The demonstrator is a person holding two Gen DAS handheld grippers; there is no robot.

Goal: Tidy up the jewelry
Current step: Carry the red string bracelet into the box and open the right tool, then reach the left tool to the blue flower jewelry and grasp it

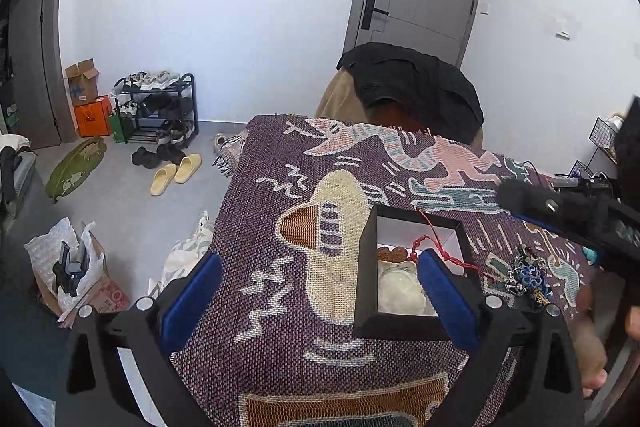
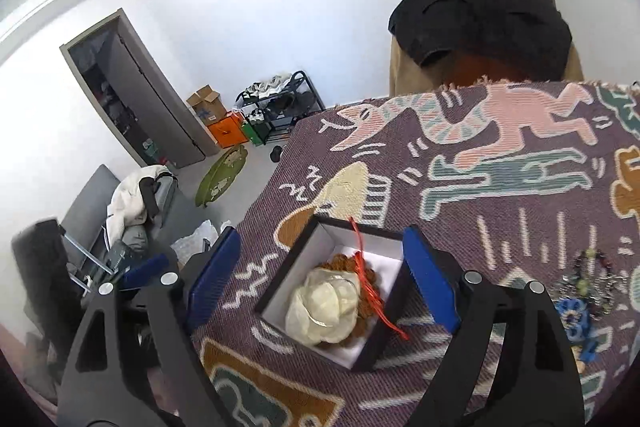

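1. The right gripper (image 2: 324, 291) stands wide, its 2 blue pads on either side of the black box (image 2: 280, 291), gripping nothing.
2. The left gripper (image 1: 320, 299) is also wide and empty above the patterned cloth (image 1: 280, 167).
3. The box holds a cream pouch (image 2: 326, 307), brown beads (image 2: 340, 261) and a red cord (image 2: 370, 285) trailing over its rim.
4. A heap of beaded jewelry (image 2: 588, 287) lies on the cloth just right of the box.

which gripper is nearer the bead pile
Left. The left gripper has the bead pile just past its right finger; the right gripper straddles the box, pile farther off.
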